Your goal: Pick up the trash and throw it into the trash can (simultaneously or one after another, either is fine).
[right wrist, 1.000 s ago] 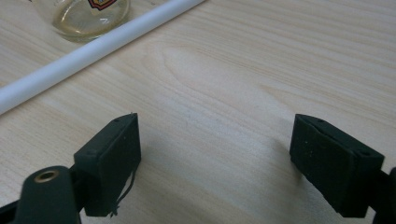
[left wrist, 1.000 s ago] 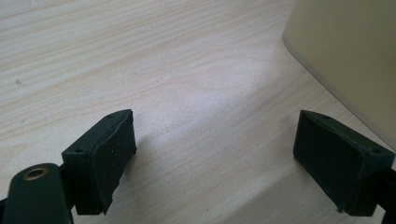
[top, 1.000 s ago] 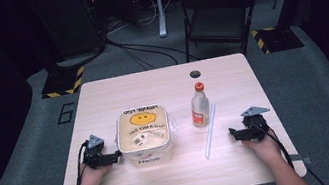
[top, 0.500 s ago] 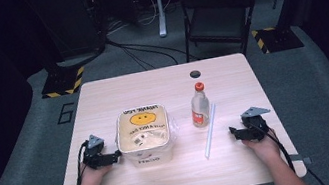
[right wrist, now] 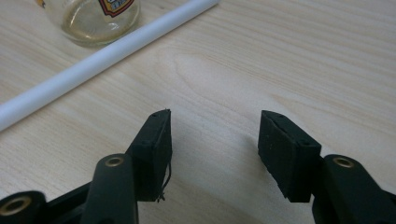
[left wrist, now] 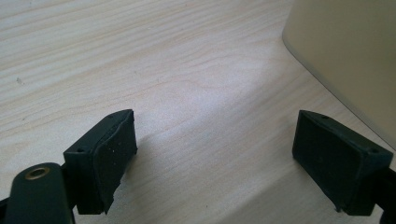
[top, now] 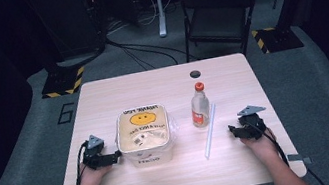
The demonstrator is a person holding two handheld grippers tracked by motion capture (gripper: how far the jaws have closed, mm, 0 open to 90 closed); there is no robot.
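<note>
A cream tub (top: pixel 143 136) wrapped in a clear bag with a yellow smiley face stands left of the table's middle. To its right are a small clear bottle (top: pixel 200 109) with a red cap and a long white tube (top: pixel 209 130) lying flat. My left gripper (top: pixel 116 155) rests open on the table just left of the tub; its view has the left gripper (left wrist: pixel 215 140) over bare wood beside the tub's wall (left wrist: pixel 345 56). My right gripper (top: pixel 232 129) sits right of the tube. The right gripper (right wrist: pixel 215 135) is open, its jaws have just been closing with nothing between them, and beyond lie the tube (right wrist: pixel 107 53) and bottle base (right wrist: pixel 93 18).
The wooden table (top: pixel 151 84) has a dark round hole (top: pixel 195 73) near its far edge. A black folding chair (top: pixel 217 12) stands behind the table, with cables and yellow-striped stand bases on the grey floor.
</note>
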